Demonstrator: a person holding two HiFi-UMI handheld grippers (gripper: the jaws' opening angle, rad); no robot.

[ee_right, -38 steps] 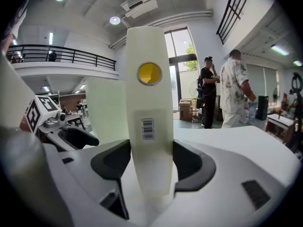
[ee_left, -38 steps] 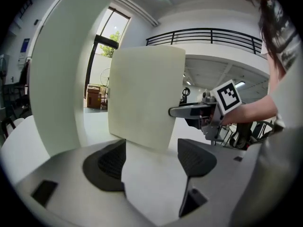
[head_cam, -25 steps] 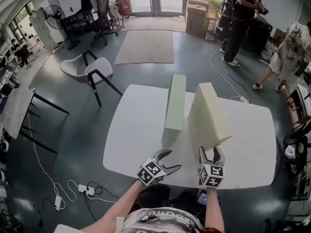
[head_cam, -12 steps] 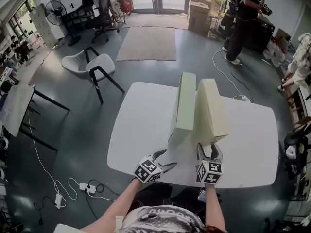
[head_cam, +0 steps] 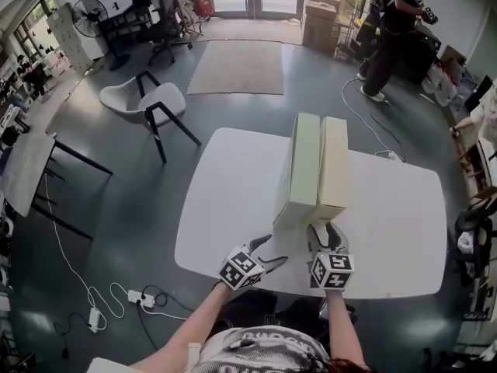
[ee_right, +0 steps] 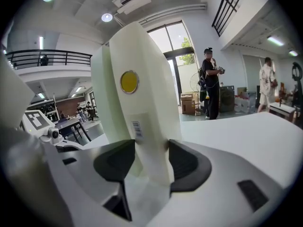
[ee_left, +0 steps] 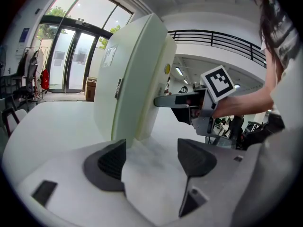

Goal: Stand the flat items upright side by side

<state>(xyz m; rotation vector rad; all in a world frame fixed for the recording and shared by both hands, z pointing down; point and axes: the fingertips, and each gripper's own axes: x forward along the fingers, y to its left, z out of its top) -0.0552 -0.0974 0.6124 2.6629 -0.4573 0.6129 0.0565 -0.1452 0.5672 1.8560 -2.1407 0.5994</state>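
Observation:
Two thick flat slabs stand upright on the white table (head_cam: pixel 225 208), pressed side by side. The pale green slab (head_cam: pixel 299 169) is on the left, the cream slab (head_cam: pixel 335 165) on the right. My right gripper (head_cam: pixel 324 235) is at the cream slab's near end. Its jaws have just been closing, and the pads press both faces of the cream slab (ee_right: pixel 142 108) below a yellow round sticker. My left gripper (head_cam: pixel 268 256) is open and empty, just short of the green slab's (ee_left: pixel 130 79) near corner. The right gripper (ee_left: pixel 189 103) shows beyond it.
A white chair (head_cam: pixel 144 103) stands on the floor beyond the table's left. A person (head_cam: pixel 392 29) stands at the far right by boxes. A power strip and cables (head_cam: pixel 140 301) lie on the floor at near left. Bare tabletop lies on both sides of the slabs.
The cream slab leaned to the right, apart from the green one; it is upright against it now. My right gripper went left with it. The left gripper hardly shifted.

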